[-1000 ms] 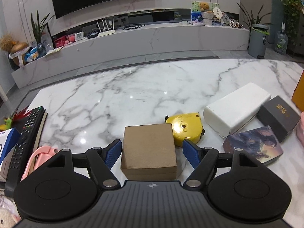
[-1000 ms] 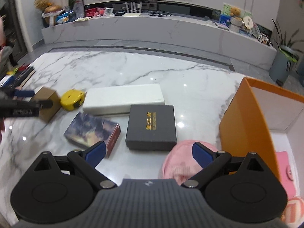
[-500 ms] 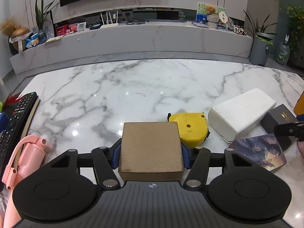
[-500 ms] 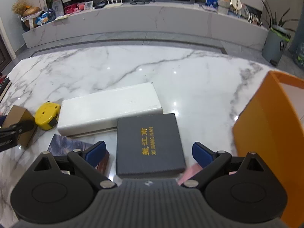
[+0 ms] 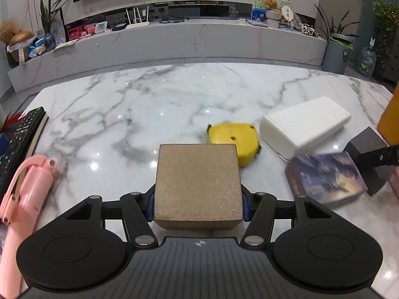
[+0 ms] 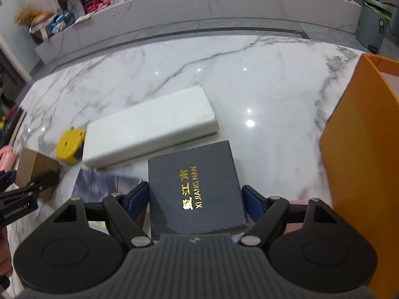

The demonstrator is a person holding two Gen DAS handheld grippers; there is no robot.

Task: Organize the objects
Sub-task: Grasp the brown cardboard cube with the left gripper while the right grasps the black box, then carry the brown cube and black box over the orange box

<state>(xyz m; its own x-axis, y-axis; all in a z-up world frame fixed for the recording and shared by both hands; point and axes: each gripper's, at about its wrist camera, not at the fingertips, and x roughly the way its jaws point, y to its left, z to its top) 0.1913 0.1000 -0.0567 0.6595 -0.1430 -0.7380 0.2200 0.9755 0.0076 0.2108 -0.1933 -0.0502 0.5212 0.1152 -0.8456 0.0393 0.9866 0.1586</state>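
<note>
Left gripper (image 5: pixel 198 205) still clamps the brown box (image 5: pixel 197 184); right gripper (image 6: pixel 195 199) has now closed on the black box (image 6: pixel 195 186).

From the left gripper (image 5: pixel 198 205), bare marble table (image 5: pixel 154 104) lies open from 10 to 12 o'clock; the yellow tape measure (image 5: pixel 234 142) and white box (image 5: pixel 304 129) crowd 1 to 2; the pink handle (image 5: pixel 27 186) and remote (image 5: pixel 17 139) block 9; the orange box (image 6: pixel 361 149) walls off 3 beside the right gripper (image 6: pixel 195 199).

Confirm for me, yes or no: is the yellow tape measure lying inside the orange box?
No. The yellow tape measure lies on the marble table beside the white box, far from the orange box.
</note>
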